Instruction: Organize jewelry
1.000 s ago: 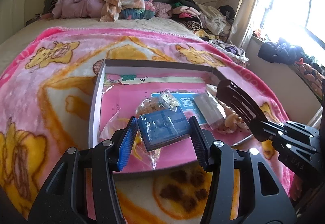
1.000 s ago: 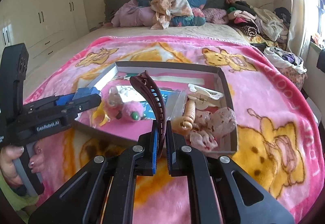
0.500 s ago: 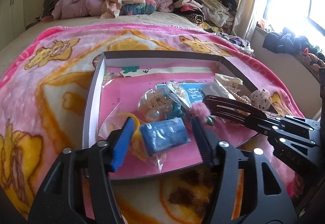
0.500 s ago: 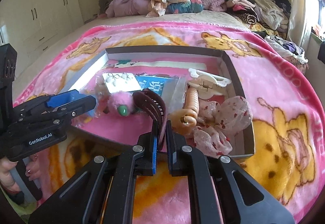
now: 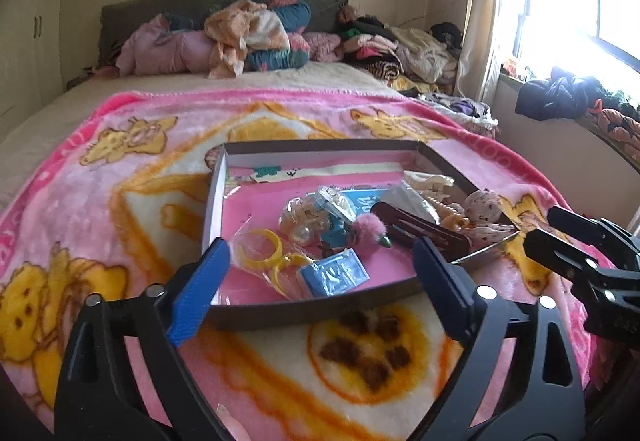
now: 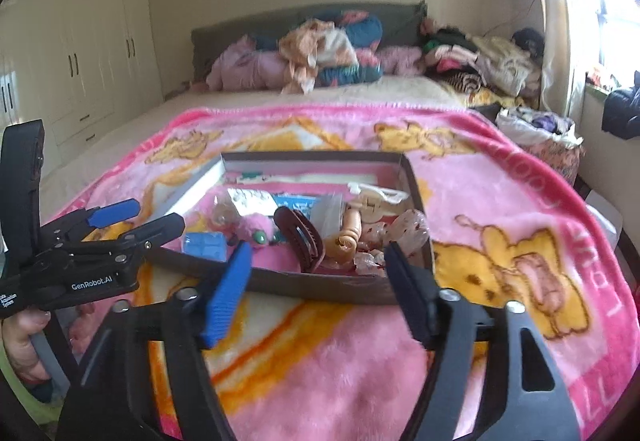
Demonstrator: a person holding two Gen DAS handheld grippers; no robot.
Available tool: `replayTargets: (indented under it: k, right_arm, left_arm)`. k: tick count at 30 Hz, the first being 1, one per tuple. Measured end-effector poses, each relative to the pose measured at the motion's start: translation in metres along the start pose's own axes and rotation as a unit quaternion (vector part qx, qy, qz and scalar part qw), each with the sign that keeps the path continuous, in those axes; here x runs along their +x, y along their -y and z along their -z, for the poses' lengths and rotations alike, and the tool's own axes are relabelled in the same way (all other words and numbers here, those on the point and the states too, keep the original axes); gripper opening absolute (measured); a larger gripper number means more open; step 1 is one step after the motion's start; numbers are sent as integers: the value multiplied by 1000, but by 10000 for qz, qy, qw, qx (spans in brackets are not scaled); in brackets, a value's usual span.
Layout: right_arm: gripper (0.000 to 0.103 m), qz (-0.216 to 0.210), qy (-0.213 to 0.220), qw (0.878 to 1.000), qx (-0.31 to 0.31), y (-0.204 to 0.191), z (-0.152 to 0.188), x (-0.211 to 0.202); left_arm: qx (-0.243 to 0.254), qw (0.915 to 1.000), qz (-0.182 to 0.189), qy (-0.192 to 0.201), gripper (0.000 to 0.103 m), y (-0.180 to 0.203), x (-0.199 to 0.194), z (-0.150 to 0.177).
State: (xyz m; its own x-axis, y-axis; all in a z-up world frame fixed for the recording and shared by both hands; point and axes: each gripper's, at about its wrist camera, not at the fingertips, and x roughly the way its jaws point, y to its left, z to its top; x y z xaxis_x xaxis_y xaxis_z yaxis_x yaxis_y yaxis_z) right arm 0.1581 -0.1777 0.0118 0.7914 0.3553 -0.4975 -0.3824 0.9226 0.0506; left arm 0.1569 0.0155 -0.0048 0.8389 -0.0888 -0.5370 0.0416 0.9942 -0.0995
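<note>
Both my left tongs (image 5: 320, 277) and right tongs (image 6: 316, 277) gape wide, empty; tray (image 5: 320, 307) at 12 o'clock, brown hair clip (image 6: 300, 237) inside beside pink pompom (image 6: 254, 227).

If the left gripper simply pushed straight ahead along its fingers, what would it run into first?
Most likely the near wall of the shallow cardboard tray, which lies across the open left gripper. If it passed above the wall, the blue box comes next. Depth is uncertain.
</note>
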Motion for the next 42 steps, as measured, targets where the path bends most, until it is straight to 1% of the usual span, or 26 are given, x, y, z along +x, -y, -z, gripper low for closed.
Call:
replayTargets:
  k: [1,2,4,5,7,11,13,22,42]
  right_arm:
    - [82,3,75,10000,-4,-1,1,-4]
    - [84,25,191,9998,-1,-1,3,-11]
    - [94,92,407,9991,32,-1,9,-23]
    - [95,96,488,9988,45,-1,9,-26]
    - [95,97,605,9981,54,0,12,-32]
    - [96,242,807,9964,-37,2,21,-39]
    - [96,200,844,9962,24,4,25,-41]
    - [96,240,846,9961,117,10,39,-42]
    - [96,226,835,9962,93,6,42,-41]
  left_arm:
    - [3,10000,5,50,86,1,-5,1]
    - [25,10000,-3,97,88,3,-9,2]
    - [50,9999,-26,129,91,5,-14,3]
    - [38,9999,-15,147,91,7,-18,4]
    - [31,9999,-2,157,91,8,-21,7]
    - [-3,9997,-38,227,91,12,-28,16]
    - [-8,9996,-54,289,91,14,-31,20]
    - [-19,9988,-159,464,91,19,-38,27]
    - [-14,9987,-176,468,91,20,-39,28]
